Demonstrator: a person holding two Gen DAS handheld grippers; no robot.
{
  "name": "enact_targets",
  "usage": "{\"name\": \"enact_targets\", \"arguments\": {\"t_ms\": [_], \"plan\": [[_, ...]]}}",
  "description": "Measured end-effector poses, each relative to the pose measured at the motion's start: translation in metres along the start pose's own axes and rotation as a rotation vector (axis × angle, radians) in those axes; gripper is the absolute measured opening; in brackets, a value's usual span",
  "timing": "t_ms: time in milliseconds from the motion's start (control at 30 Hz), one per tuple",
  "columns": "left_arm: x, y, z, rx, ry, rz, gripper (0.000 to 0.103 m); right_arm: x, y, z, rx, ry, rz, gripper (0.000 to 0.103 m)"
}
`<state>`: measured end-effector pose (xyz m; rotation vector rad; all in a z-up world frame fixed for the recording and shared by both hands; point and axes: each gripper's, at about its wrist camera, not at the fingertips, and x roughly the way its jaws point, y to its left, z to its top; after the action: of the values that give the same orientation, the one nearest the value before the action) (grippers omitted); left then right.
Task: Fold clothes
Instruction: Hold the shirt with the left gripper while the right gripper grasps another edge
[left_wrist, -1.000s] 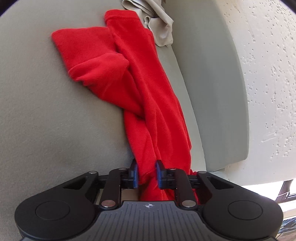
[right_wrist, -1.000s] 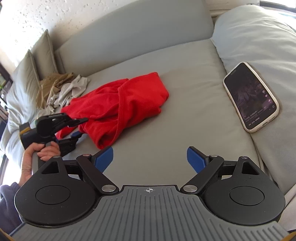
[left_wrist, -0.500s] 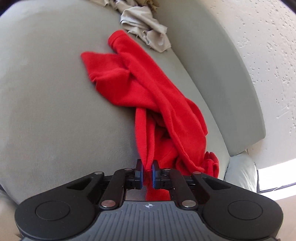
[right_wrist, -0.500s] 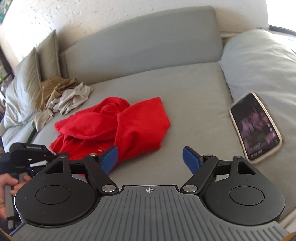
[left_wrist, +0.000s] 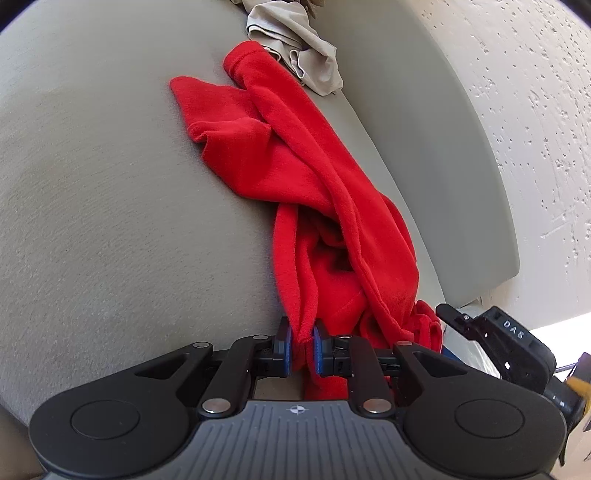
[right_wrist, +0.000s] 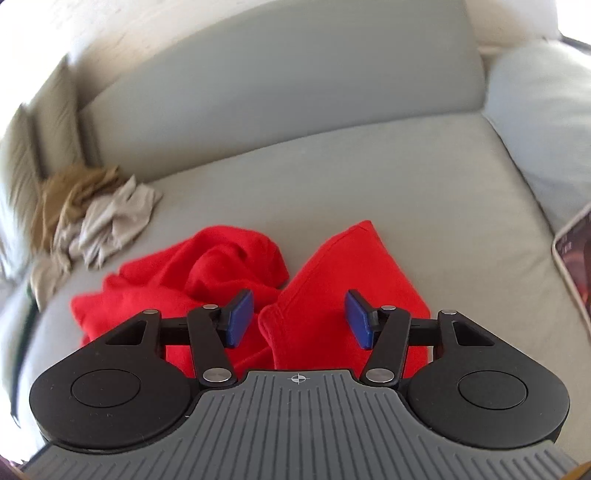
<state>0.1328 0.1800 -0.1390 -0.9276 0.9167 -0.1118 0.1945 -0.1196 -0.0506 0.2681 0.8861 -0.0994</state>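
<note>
A crumpled red fleece garment (left_wrist: 295, 177) lies on the grey sofa seat (left_wrist: 110, 221). My left gripper (left_wrist: 303, 343) is shut on an edge of it at the near end, and the cloth stretches away from the fingers. In the right wrist view the red garment (right_wrist: 332, 288) lies bunched in two lobes just beyond my right gripper (right_wrist: 299, 321), which is open and empty, its blue pads (right_wrist: 240, 317) hovering over the cloth. The right gripper also shows in the left wrist view (left_wrist: 495, 339) at the right edge.
A pile of beige and tan clothes (right_wrist: 96, 214) lies at the seat's far left, also in the left wrist view (left_wrist: 295, 48). A phone (right_wrist: 576, 258) lies at the right on a pale cushion (right_wrist: 546, 110). The grey backrest (right_wrist: 280, 92) and cushions (right_wrist: 44, 140) stand behind.
My right gripper has moved forward and down over the red garment, staying open. My left gripper still holds the garment edge, and the cloth has shifted and bunched differently.
</note>
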Motion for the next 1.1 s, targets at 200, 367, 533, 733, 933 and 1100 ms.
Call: {"name": "enact_targets", "arguments": {"t_ms": [200,367,533,733,933,1100], "plan": [[0.006,-0.002,0.003,0.036,-0.001,0.003,0.017,0.032,-0.002,0.02,0.165,0.093,-0.08,0.055],[0.009,0.0,0.005,0.046,0.005,-0.011,0.018,0.021,-0.019,0.016,0.171,0.079,-0.127,0.004],[0.006,-0.003,0.003,0.064,-0.005,-0.011,0.01,-0.038,-0.076,0.0,0.243,-0.055,-0.157,0.004],[-0.047,-0.014,-0.009,0.016,-0.051,-0.041,0.008,-0.088,-0.147,-0.052,0.335,-0.023,-0.113,0.003],[-0.056,-0.02,-0.031,0.118,-0.021,0.116,0.006,-0.091,-0.17,-0.112,0.353,0.163,0.027,0.015],[-0.054,0.002,-0.032,-0.004,-0.079,0.063,0.037,-0.102,-0.194,-0.131,0.482,0.065,0.159,0.067]]}}
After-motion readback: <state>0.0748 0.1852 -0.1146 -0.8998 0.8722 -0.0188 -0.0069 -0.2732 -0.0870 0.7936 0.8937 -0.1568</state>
